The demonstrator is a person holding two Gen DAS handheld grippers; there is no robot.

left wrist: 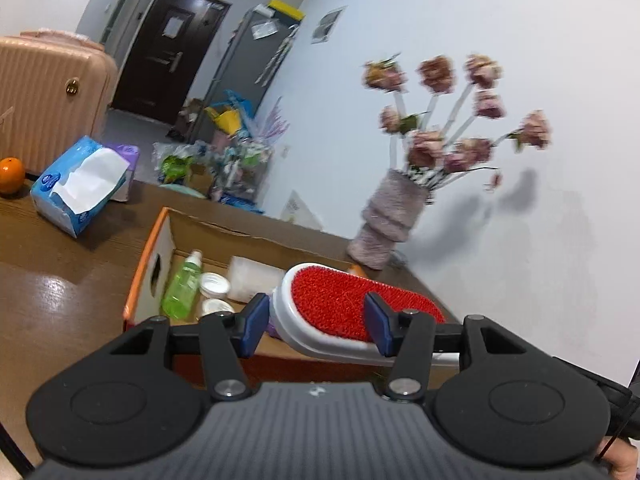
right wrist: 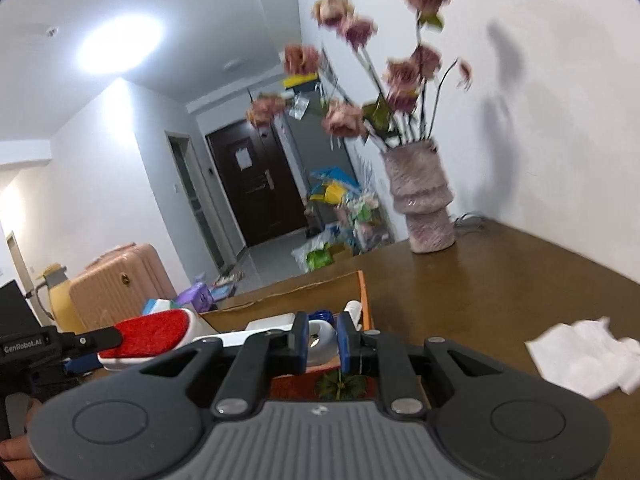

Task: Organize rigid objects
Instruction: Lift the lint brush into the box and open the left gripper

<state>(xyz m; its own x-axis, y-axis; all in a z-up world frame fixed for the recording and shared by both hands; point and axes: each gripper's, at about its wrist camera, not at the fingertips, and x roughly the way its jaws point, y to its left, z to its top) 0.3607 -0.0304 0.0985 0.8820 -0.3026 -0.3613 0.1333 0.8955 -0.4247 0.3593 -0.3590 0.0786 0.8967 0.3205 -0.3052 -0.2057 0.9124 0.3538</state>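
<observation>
Left wrist: box [left wrist: 154, 258], green bottle [left wrist: 182, 286], perhaps jars [left wrist: 215, 283].

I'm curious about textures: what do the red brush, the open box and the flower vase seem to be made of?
Red brush: glossy white shell, probably plastic, with a red velvety bristle pad.
Box: cardboard, judging by its raw brown torn edge and printed orange outside.
Vase: likely glazed ceramic, mottled pink with stepped ridges; blur leaves this uncertain.

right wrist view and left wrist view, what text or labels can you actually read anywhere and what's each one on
"GenRobot.AI": on the black body of the left gripper, at the left edge of the right wrist view.
Tissue pack: round blue logo, too blurred to read.
Paper on the dark door: too small to read.
Nothing else is legible.
</observation>
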